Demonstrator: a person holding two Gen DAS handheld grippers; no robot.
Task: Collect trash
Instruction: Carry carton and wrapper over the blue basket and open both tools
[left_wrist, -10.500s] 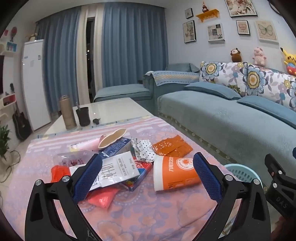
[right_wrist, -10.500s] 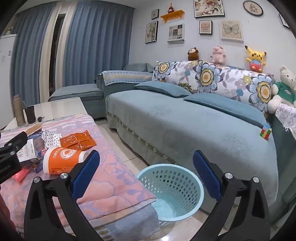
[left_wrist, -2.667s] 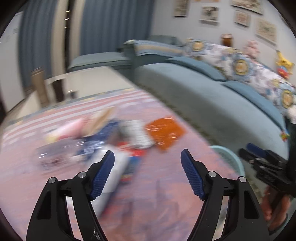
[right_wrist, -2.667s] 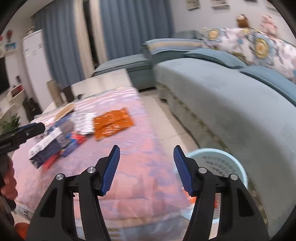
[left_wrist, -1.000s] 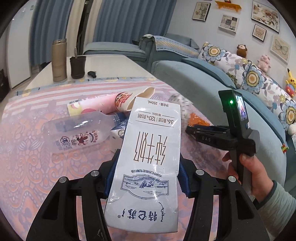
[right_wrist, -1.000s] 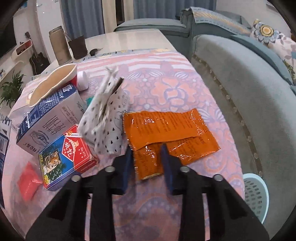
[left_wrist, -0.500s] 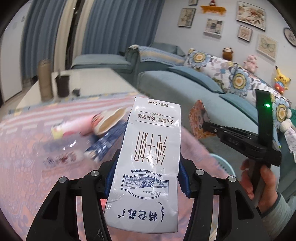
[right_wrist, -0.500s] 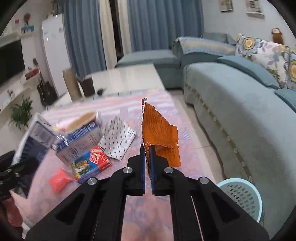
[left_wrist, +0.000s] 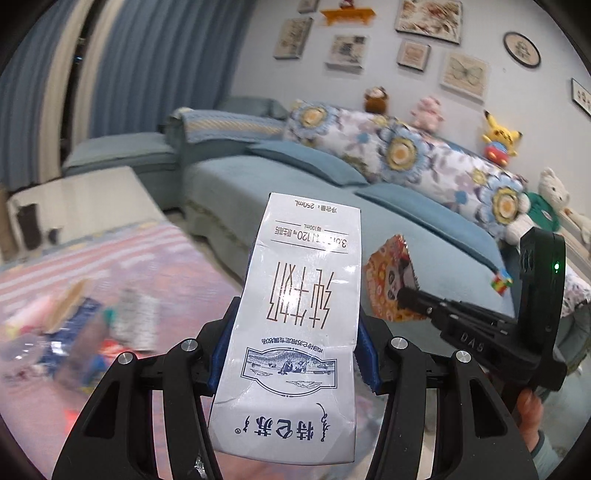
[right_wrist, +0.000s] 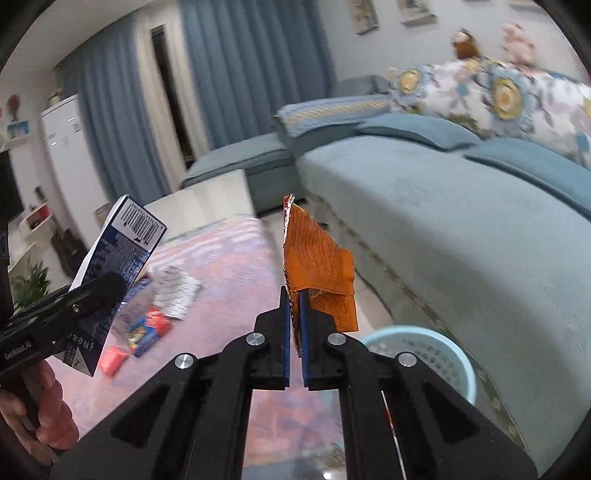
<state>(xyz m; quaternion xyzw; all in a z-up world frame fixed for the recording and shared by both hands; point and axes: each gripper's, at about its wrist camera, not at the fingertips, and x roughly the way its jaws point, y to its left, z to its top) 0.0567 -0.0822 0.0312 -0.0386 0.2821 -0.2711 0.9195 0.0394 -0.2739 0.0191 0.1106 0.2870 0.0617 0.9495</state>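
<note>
Trash is in both of my hands. My left fingers (left_wrist: 291, 332) clamp a white milk carton (left_wrist: 295, 317) by its sides, its print upside down to my eye, held up in the air above the tabletop (left_wrist: 110, 258). From the other side the same carton (right_wrist: 114, 266) shows its dark blue face and a barcode at the top, with my left hand (right_wrist: 40, 410) below it on the handle. My right fingers (right_wrist: 294, 317) are pinched narrow on an orange snack wrapper (right_wrist: 314, 262), which stands up crumpled from between the pads (right_wrist: 303, 328); its printed face (left_wrist: 391, 284) shows just beside the carton in the left view, held by the right fingers (left_wrist: 404, 295).

A light blue basket (right_wrist: 443, 354) stands on the floor beside the tabletop, between it and the blue sofa (right_wrist: 461, 206); the wrapper hangs near it, above its near rim, and not in it. Back on the tabletop, on its pink patterned cloth, lies the rest of the litter, blurred: a dotted white packet (right_wrist: 177, 291), a red and blue box (right_wrist: 147, 330) and a small red scrap (right_wrist: 112, 360), all well apart from the basket.
</note>
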